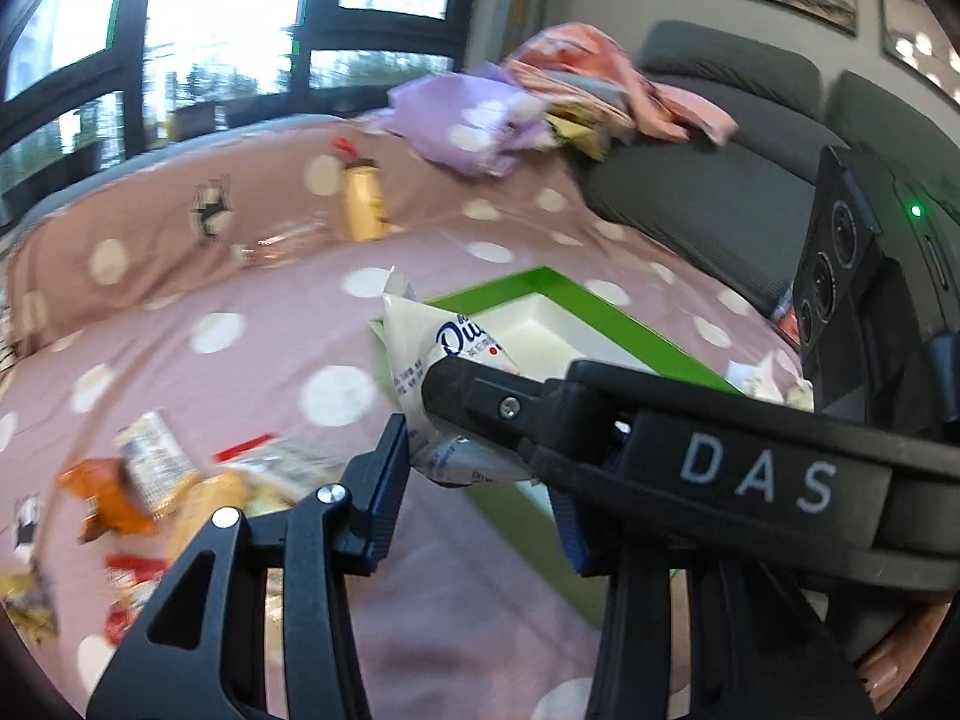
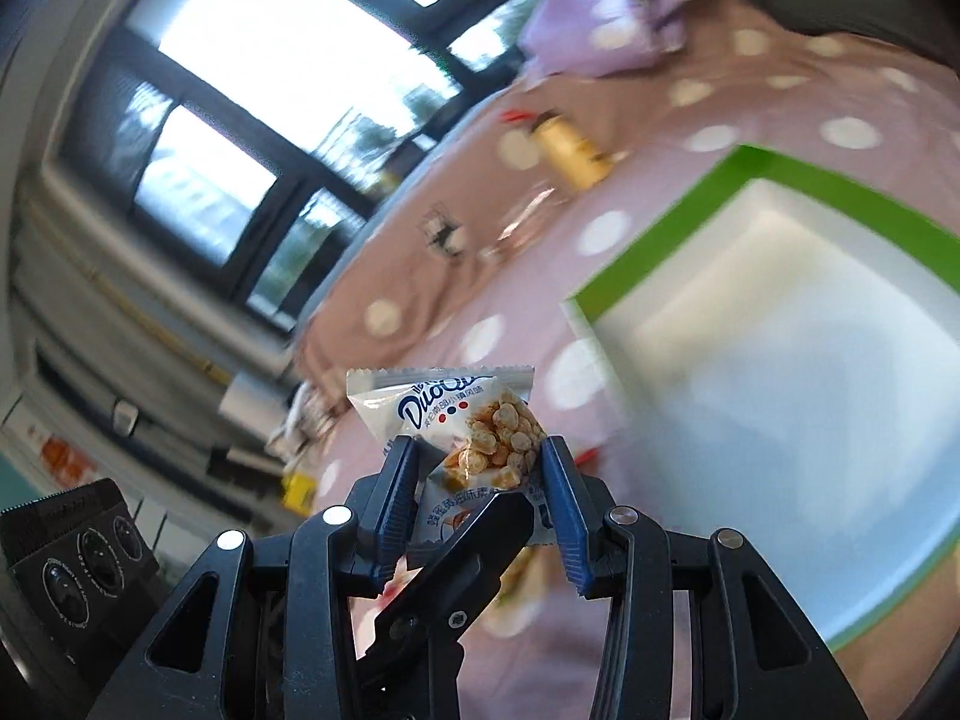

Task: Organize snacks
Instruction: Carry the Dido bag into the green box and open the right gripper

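Note:
A white snack packet (image 1: 444, 378) with blue lettering sits between the fingers of both grippers, held above the pink dotted bedspread (image 1: 252, 360). My left gripper (image 1: 480, 480) is shut on its lower part. My right gripper (image 2: 477, 498) is also closed around the same packet (image 2: 474, 426); its finger (image 1: 498, 402) crosses the left wrist view. A green-rimmed tray (image 1: 576, 294) with a white inside lies just beyond the packet; it also shows in the right wrist view (image 2: 660, 228). A pile of loose snack packets (image 1: 156, 480) lies at lower left.
A yellow bottle (image 1: 363, 204) and a clear wrapper (image 1: 282, 243) lie farther back on the bed. Purple and pink cloths (image 1: 480, 120) are heaped by a grey sofa (image 1: 720, 168). Windows (image 1: 240, 12) stand behind. Another white packet (image 1: 762, 378) lies at the tray's right.

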Action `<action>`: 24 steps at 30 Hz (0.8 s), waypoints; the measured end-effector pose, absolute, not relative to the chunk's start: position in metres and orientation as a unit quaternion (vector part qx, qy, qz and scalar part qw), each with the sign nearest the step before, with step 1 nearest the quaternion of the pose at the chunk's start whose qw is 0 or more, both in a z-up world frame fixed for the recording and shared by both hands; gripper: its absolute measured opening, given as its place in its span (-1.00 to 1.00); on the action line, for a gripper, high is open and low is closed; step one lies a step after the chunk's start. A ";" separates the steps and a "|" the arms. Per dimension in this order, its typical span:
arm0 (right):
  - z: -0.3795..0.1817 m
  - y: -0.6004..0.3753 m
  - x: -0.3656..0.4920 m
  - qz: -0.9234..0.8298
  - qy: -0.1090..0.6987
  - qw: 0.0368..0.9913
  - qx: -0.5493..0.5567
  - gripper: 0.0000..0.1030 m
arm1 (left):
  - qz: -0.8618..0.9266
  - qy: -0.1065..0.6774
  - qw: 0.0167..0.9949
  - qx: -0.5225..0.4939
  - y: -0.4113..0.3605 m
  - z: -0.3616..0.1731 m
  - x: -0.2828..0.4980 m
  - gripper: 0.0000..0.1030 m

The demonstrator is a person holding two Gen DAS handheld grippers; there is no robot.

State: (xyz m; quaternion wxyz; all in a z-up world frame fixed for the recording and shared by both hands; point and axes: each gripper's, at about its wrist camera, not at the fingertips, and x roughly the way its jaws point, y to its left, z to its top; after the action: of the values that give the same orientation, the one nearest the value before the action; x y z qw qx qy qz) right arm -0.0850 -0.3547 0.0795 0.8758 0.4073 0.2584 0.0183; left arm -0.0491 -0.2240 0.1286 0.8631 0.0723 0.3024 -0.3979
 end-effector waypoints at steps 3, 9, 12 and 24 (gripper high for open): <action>0.067 -0.375 -0.090 -0.015 0.261 0.865 0.429 -0.10 | -0.422 0.309 0.849 0.080 -0.244 0.122 -0.050 -0.17; 0.045 -0.401 -0.098 -0.063 0.280 0.842 0.456 -0.10 | -0.453 0.344 0.819 0.078 -0.274 0.103 -0.043 -0.17; 0.040 -0.405 -0.097 -0.079 0.288 0.835 0.462 -0.10 | -0.458 0.359 0.810 0.070 -0.280 0.097 -0.041 -0.16; 0.067 -0.388 -0.108 -0.098 0.253 0.868 0.416 0.27 | -0.436 0.338 0.834 0.031 -0.235 0.122 -0.045 0.59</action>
State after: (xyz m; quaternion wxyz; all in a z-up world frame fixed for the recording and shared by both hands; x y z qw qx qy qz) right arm -0.1076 -0.3878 0.0671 0.8680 0.4158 0.2533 -0.0976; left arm -0.0451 -0.2351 0.1224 0.8335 0.0310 0.3381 -0.4359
